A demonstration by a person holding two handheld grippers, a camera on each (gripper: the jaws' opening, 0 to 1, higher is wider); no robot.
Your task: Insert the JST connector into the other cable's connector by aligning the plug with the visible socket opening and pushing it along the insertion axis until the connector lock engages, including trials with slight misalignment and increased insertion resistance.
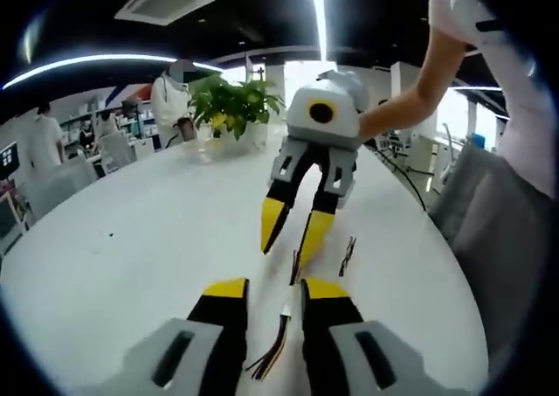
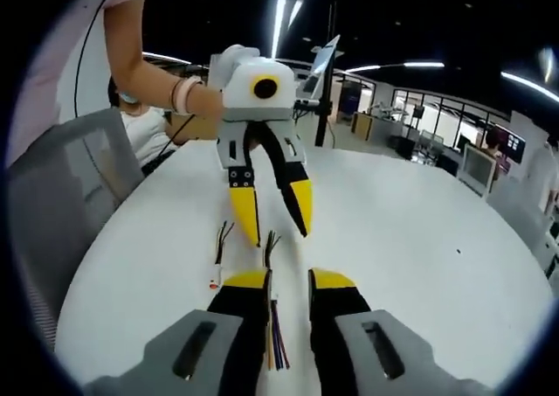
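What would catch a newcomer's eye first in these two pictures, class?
First, the two yellow-tipped grippers facing each other over a white table: in the left gripper view the right gripper hangs ahead, jaws open and pointing down, with the left gripper below it. Next, the small wired cables lying on the table between them. Last, a potted plant at the table's far end.

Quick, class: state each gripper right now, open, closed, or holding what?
Left gripper: open, holding nothing; a cable lies on the table between its jaws.
Right gripper: open, holding nothing; wires lie between its jaws.
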